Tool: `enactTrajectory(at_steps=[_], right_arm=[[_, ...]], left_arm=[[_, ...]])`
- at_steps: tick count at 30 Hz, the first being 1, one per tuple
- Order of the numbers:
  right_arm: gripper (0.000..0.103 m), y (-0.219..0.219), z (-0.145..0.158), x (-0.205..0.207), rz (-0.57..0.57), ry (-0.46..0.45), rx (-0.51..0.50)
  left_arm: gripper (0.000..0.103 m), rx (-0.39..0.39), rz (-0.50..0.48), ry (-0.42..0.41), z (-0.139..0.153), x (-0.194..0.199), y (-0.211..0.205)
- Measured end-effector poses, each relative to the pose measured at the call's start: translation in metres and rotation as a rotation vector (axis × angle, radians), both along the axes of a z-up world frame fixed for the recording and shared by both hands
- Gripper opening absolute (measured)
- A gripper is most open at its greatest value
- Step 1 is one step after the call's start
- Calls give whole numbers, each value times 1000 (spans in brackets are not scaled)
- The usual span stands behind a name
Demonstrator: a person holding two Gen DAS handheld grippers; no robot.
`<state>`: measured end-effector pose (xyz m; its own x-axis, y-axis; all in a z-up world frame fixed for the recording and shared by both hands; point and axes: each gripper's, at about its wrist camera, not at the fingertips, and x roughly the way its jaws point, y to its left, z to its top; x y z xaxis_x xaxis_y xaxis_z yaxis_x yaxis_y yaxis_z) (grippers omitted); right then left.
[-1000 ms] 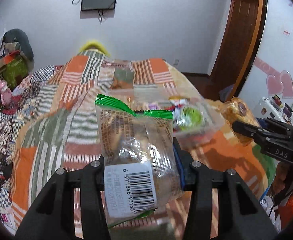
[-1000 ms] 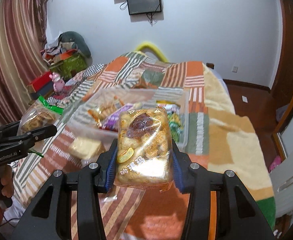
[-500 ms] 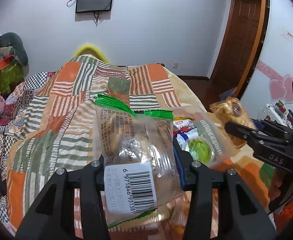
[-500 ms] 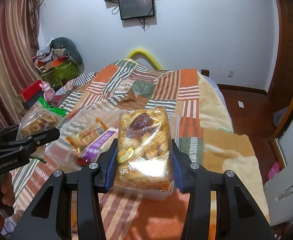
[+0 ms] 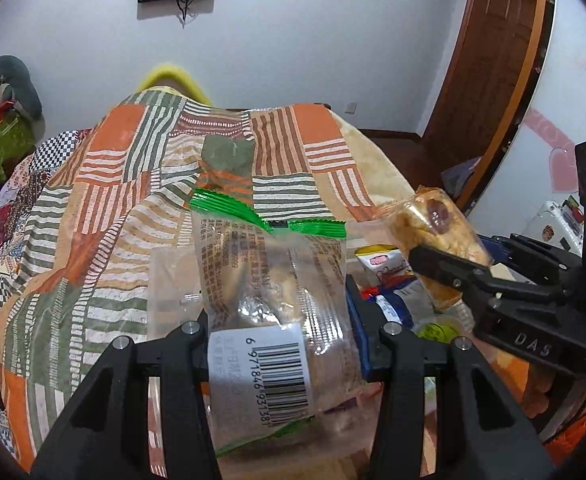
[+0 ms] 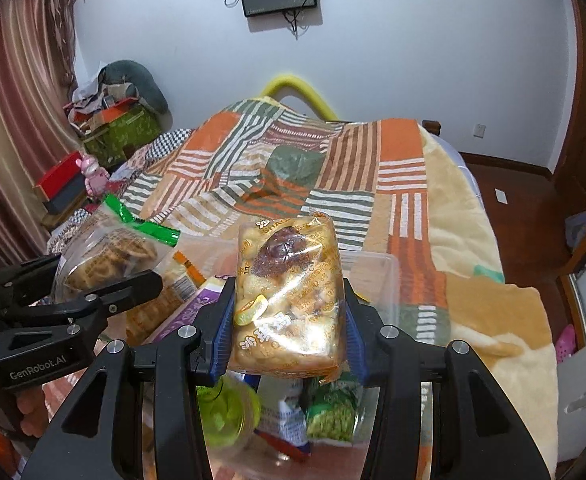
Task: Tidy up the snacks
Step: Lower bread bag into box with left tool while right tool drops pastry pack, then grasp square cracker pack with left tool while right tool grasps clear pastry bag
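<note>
From my left wrist view, my left hand-held gripper [image 5: 281, 340] is clenched on the green-sealed pastry pack [image 5: 269, 288], pads pressing its two sides near the barcode end. The pack's long axis runs away from me along the fingers, green seal at the far end. The clear snack box [image 5: 169, 280] is my landmark: it lies directly below and just ahead of this pack on the bed [image 5: 113, 200], its left wall showing through beside the pack. To the right of the pack, over the box's right part, my right hand-held gripper [image 5: 449, 268] grips the yellow bun pack [image 5: 437, 232]. I judge both hands about equally near the box, so the coming move is a short drop for either.

From my right wrist view, the right hand-held gripper [image 6: 289, 312] clamps the yellow bun pack [image 6: 289, 292] by its sides, long axis again pointing away from me. The clear snack box [image 6: 377, 276] sits right beneath it, its far right corner just beyond the pack; a green jelly cup [image 6: 229, 408] and a green pea packet [image 6: 333, 412] lie in its near end, under my fingers. My left hand-held gripper [image 6: 133, 276] holds the green-sealed pastry pack [image 6: 113, 248] over the box's left edge. Both grippers tilt steeply down towards the box
</note>
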<state>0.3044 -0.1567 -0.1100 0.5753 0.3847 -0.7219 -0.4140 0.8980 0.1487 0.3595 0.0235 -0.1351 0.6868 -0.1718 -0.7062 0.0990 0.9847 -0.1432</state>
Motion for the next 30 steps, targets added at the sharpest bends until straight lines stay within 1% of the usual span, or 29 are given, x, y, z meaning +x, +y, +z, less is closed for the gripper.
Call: enactTrajectory(at_steps=[4,7,11,13,15,18,24,25,27,30], right_arm=[[43,1,-4,2,6,14,-7],[44,0,2,0,10,3,-5],[48,-3,9,-5,6,-17,-3],[49,-3,12,-6,7,-23,-3],[50,-4,15,-9,9,-27,-1],[50,-4,21,-16,14,-42,-1],[55,-6,37,-44,24,-90,-7],[56,-7,39,-51,23,-94,3],[59,-10,41,-61,22,-93,24],[61,-10,38,-78,34,-73,41]], left_arm=[[47,-1,-5,24,-7,9,-2],[47,-8,5,45,-12,12,-1],[51,-29,17,54,-13,11,4],[55,-36,21,42,-9,6,6],[59,-36,27,13,0,-2,7],[62,-43,30,-16,14,-16,9],[64,-25,26,-47,34,-49,12],[64,-21,26,-53,36,-55,14],[69,-8,32,-65,39,-71,16],[71,9,39,-63,37,-93,21]])
